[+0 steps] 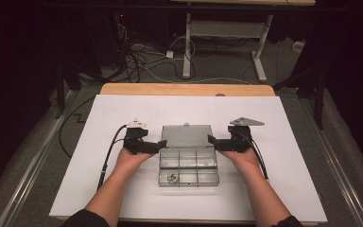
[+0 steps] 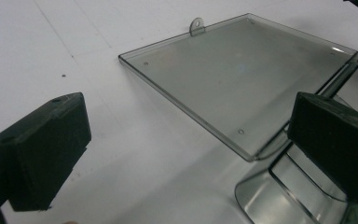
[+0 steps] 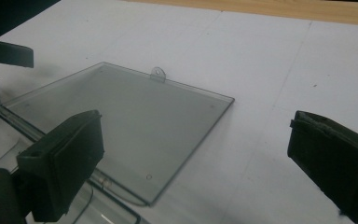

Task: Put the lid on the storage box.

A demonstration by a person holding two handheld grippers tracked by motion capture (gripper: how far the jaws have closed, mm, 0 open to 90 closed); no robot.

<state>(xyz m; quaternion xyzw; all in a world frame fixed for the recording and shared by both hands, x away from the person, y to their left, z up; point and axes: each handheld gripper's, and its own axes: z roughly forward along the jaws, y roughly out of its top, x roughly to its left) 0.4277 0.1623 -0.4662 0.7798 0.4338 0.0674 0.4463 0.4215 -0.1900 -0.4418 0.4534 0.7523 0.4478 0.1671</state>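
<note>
High view: clear plastic compartment box [image 1: 188,168] sits on the white sheet [image 1: 123,109] covering the desk, about midway between left and right edges, a bit toward the near edge. Its lid [image 1: 187,135] is flipped fully open, lying flat on the sheet behind the tray, small hang tab at its far edge. Tray has two rows of cells; one front-left cell holds a small green-and-white item [image 1: 172,177], too small to identify. The other cells look empty.

Handling guess: thin hard transparent plastic, light, stiff, smooth so probably slippery under the pads; the hinge line between lid and tray looks like the weak spot. Best hold is likely the tray's short side walls, one jaw inside and one outside, or squeezing both ends together. Lid alone would flex.

Left gripper [image 1: 159,144] is at the box's left end near the hinge, jaws spread wide; the left gripper view shows one pad [image 2: 338,140] over the tray's rounded corner, the other out over bare sheet. Right gripper [image 1: 211,141] mirrors it at the right end, also spread, gripping nothing. Both hands rest low on the sheet.
</note>
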